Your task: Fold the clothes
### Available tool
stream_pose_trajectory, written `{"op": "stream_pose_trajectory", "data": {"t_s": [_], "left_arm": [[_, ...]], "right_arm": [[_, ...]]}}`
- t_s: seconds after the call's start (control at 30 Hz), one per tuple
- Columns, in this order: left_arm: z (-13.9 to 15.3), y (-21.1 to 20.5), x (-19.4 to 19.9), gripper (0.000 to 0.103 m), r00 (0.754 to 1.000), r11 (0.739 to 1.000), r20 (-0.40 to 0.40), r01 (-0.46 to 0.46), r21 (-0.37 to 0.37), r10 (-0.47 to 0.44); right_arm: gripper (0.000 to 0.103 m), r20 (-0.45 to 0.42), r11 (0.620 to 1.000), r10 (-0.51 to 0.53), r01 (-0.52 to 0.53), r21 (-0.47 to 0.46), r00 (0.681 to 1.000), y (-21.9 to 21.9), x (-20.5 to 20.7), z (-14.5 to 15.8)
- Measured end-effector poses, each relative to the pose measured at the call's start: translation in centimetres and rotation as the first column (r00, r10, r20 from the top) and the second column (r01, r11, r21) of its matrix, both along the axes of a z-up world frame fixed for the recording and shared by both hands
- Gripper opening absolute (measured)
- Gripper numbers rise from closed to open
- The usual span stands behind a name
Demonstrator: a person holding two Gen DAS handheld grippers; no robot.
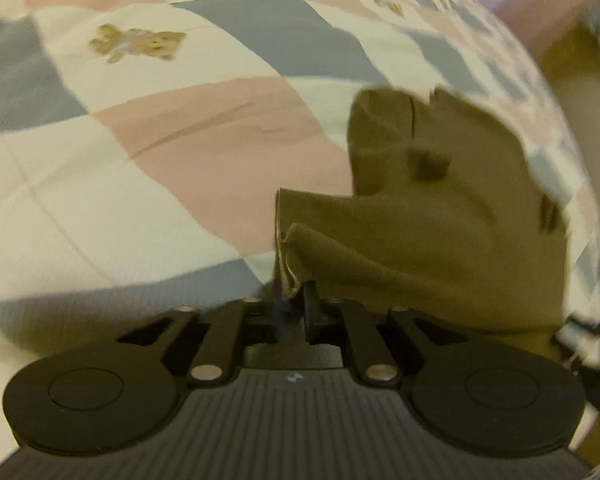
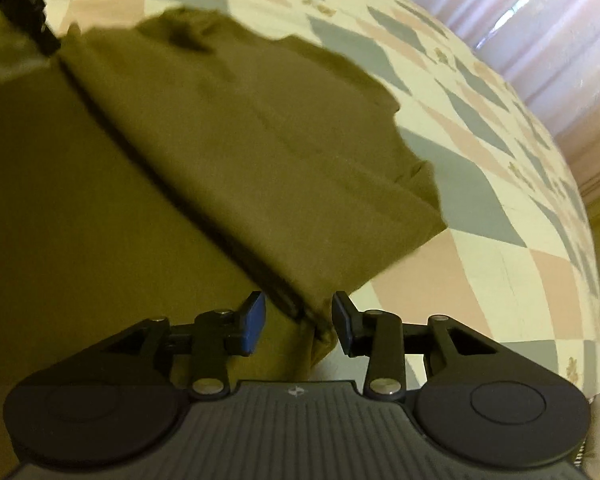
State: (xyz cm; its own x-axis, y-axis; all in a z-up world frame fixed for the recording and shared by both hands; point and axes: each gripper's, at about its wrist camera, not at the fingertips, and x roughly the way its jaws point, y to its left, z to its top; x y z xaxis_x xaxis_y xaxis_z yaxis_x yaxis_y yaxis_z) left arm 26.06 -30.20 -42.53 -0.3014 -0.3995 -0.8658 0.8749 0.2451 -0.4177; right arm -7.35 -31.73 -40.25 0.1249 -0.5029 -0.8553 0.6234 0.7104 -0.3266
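Observation:
An olive-green garment (image 1: 440,216) lies partly lifted over a checkered bedspread (image 1: 180,140). My left gripper (image 1: 296,300) is shut on a bunched corner of the garment, which stretches away to the right. In the right wrist view the same garment (image 2: 240,140) spreads wide, folded over itself with a dark hem line running diagonally. My right gripper (image 2: 299,320) is open, its blue pads (image 2: 255,320) apart, and the garment's folded edge runs into the gap between them. A black gripper part (image 2: 28,4) shows at the top left, at the garment's far corner.
The bedspread (image 2: 480,208) has cream, pink and grey squares with small bear prints (image 1: 140,44). A pale curtain (image 2: 540,40) hangs beyond the bed's far side. Bare quilt lies left of the garment in the left wrist view.

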Motion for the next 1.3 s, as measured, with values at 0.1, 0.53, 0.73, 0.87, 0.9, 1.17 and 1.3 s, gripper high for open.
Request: {"op": "stream_pose_trajectory", "data": {"t_s": [0.1,0.53,0.73,0.87,0.9,1.17,1.3], "left_arm": [[0.9,1.0,1.5,0.033,0.974,0.991,-0.185,-0.133,0.007,0.132],[-1.6,2.4,2.3,0.003,0.855,0.910,-0.311,-0.392,0.132,0.414],[-0.3,1.6,0.2,0.050,0.907,0.938,-0.240,-0.340,0.070,0.347],[-1.2,1.6,0.6,0.002,0.857,0.878,-0.194,-0.472,0.080,0.478],[-0.6,1.0,0.2,0.001,0.877,0.886,-0.131,-0.461,0.044,0.463],[5.8,0.9,-16.9,0.001,0.694,0.845,0.677,0.495,-0.203,-0.244],[1.1,3.4,-23.7,0.007,0.422,0.626,0.749,0.780,-0.014,-0.510]], "right_arm": [[0.038,0.139,0.996,-0.083,0.080,0.027,0.987,-1.8,-0.5,2.4],[0.037,0.206,0.935,-0.352,0.331,0.129,0.913,-10.8,-1.6,-2.7],[0.037,0.266,0.907,-0.418,0.387,0.165,0.868,-9.4,-2.5,-1.0],[0.037,0.290,0.899,-0.437,0.400,0.178,0.851,-7.9,-2.9,-0.4],[0.037,0.296,0.897,-0.441,0.404,0.182,0.847,-7.5,-3.0,-0.2],[0.037,0.354,0.872,-0.490,0.441,0.215,0.797,-5.8,-5.7,1.4],[0.038,0.367,0.879,-0.476,0.420,0.226,0.799,-5.5,-6.3,1.7]]}}
